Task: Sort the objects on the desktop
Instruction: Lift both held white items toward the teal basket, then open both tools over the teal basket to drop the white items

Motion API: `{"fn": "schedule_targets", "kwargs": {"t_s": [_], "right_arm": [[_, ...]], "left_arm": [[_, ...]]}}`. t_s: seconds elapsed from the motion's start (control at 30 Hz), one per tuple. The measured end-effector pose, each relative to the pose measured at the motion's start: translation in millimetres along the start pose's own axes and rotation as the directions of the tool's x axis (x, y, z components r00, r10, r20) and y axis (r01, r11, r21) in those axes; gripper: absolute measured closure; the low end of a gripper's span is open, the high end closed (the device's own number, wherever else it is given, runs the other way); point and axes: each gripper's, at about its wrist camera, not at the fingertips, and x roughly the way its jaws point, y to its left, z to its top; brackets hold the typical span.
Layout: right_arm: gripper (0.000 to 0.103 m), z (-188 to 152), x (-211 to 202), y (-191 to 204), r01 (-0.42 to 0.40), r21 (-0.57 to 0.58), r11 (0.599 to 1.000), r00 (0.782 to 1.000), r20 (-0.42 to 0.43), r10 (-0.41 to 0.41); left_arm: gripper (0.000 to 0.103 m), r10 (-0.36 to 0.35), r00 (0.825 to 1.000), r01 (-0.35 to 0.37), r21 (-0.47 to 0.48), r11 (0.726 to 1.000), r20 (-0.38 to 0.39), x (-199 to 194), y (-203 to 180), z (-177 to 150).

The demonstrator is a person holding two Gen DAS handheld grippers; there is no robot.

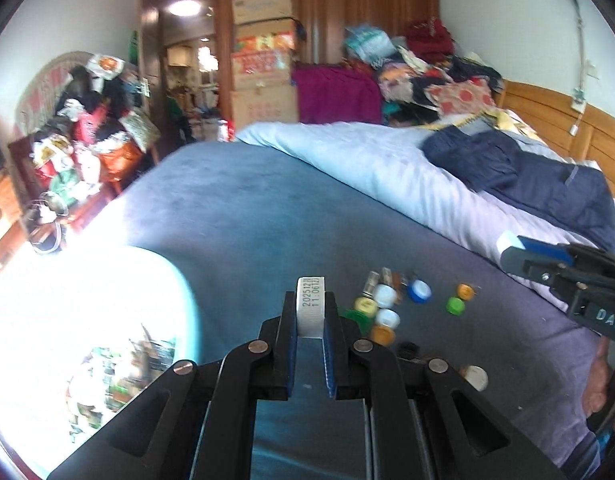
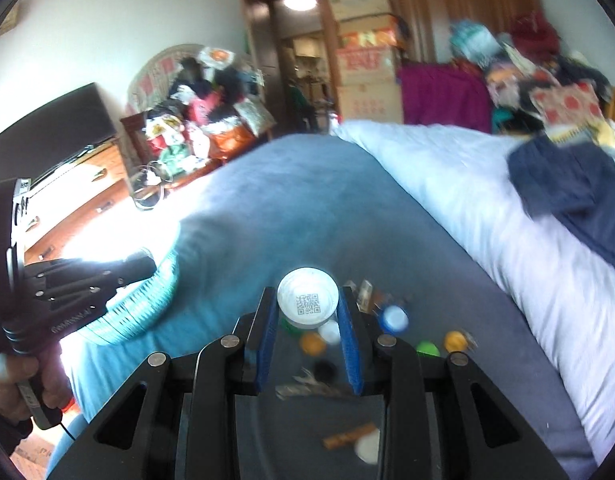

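Left gripper clamps a white cap edge-on; right gripper clamps a QR cap. Teal basket: left, nearer the left gripper.

Left gripper pitched downward, jaws clamped on a white cap edge-on. Right gripper likewise pitched, jaws gripping a white lid.

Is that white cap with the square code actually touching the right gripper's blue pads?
Touching. The right wrist view shows the white cap pinched between both blue pads of the right gripper.
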Motion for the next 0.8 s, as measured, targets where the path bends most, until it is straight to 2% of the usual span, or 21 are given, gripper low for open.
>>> {"fn": "schedule_targets", "kwargs": {"t_s": [0.37,0.8], "right_arm": [[0.074,61.8,18.4,95.4,-0.110,-0.121,0.987,0.993,0.025,0.114],[0.074,89.7,61.9,194.9,-0.231,-0.212,0.950,0.973,-0.031,0.230]], "left_arm": [[0.092,0.157,0.987,-0.153,-0.091,0.984,0.041,-34.4,90.4,16.8],[0.092,0.270,0.963,-0.268,-0.183,0.946,-0.010,-46.8,186.8,-2.8]]}}
